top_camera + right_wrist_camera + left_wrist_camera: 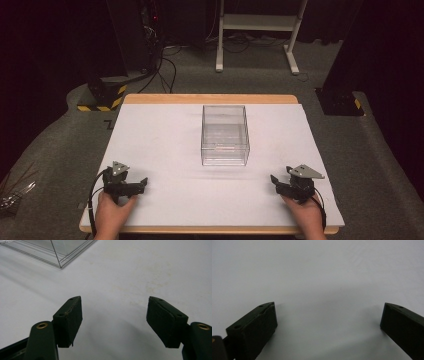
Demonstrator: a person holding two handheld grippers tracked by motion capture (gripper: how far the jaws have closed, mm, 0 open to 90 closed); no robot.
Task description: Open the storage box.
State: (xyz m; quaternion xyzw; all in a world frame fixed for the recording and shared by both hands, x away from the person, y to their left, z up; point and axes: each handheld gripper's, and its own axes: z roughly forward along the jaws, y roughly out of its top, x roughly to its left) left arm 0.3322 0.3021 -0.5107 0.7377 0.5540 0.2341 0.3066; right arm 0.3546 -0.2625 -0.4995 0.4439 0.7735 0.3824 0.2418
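Observation:
A clear plastic box (225, 135) stands open-topped and empty in the middle of the white table (165, 145). My left gripper (142, 184) rests near the front left edge, held by a hand, jaws wide apart with nothing between them; in the left gripper view (328, 315) bare white surface lies between its jaws. My right gripper (274, 181) rests near the front right edge, likewise open and empty. In the right gripper view (113, 311) a corner of the clear box (57, 251) sits at the upper left, well ahead of the jaws.
The table has a wooden rim (210, 98) at the back. Beyond it on the grey floor stand a white frame (257, 30), cables (160, 70) and a yellow-black striped base (102, 97). Dark stands flank both sides.

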